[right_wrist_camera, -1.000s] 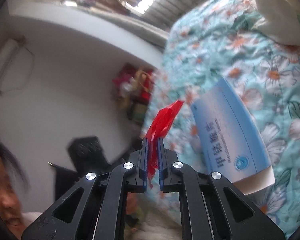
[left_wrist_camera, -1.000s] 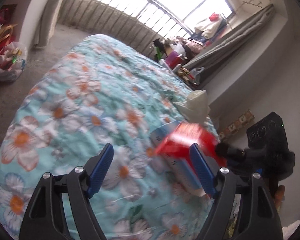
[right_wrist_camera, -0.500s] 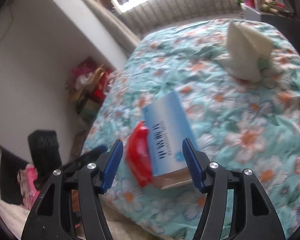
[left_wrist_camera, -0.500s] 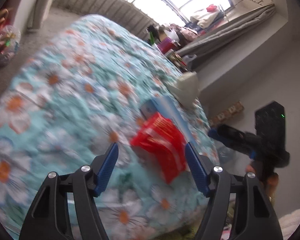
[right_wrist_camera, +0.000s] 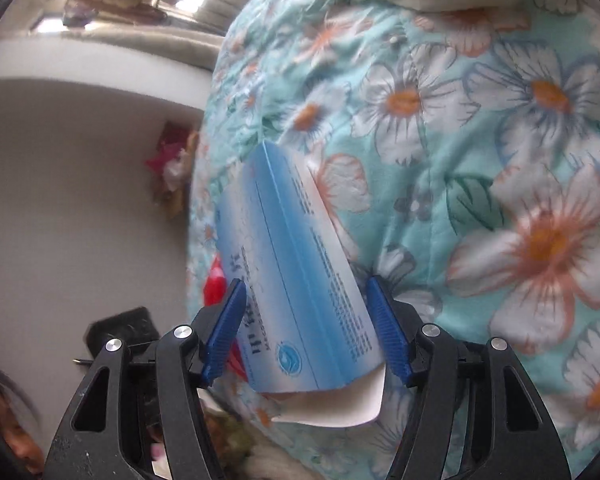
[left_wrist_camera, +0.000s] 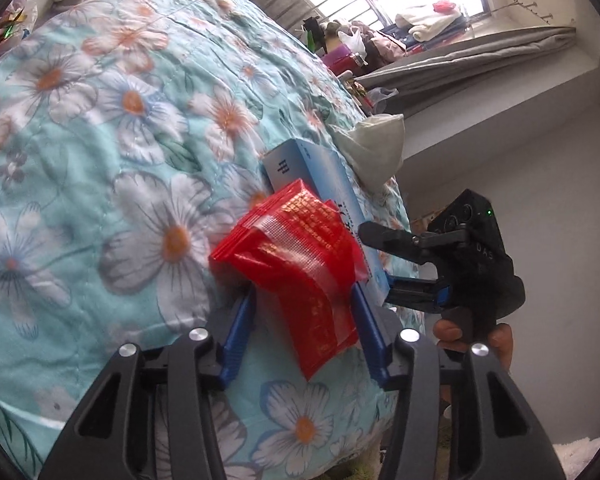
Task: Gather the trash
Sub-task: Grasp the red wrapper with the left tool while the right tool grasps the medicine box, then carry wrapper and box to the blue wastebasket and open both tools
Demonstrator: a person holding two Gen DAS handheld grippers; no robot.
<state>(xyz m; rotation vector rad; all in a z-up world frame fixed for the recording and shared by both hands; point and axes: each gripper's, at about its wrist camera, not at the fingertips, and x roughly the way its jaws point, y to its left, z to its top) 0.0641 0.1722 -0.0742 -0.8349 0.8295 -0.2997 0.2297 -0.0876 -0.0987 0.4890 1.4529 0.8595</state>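
Note:
A red foil wrapper (left_wrist_camera: 300,264) lies on the floral bedspread (left_wrist_camera: 112,128) and sits between the fingers of my left gripper (left_wrist_camera: 304,312), whose jaws are partly closed around it. A blue and white carton (right_wrist_camera: 296,292) lies beside the wrapper; it also shows in the left wrist view (left_wrist_camera: 320,176). My right gripper (right_wrist_camera: 312,316) is open with its fingers on either side of the carton's near end; it shows in the left wrist view (left_wrist_camera: 384,264) too. A sliver of the red wrapper (right_wrist_camera: 214,284) shows left of the carton. A crumpled white tissue (left_wrist_camera: 376,148) lies beyond the carton.
The bed's edge drops off close below both grippers. A cluttered windowsill (left_wrist_camera: 360,40) and a grey curtain (left_wrist_camera: 480,52) lie beyond the bed. A bag of things (left_wrist_camera: 12,24) stands on the floor at far left. A person's face (right_wrist_camera: 4,420) shows low left.
My right gripper let go of the red wrapper, opened and moved around the blue carton. My left gripper moved in on the wrapper and narrowed around it.

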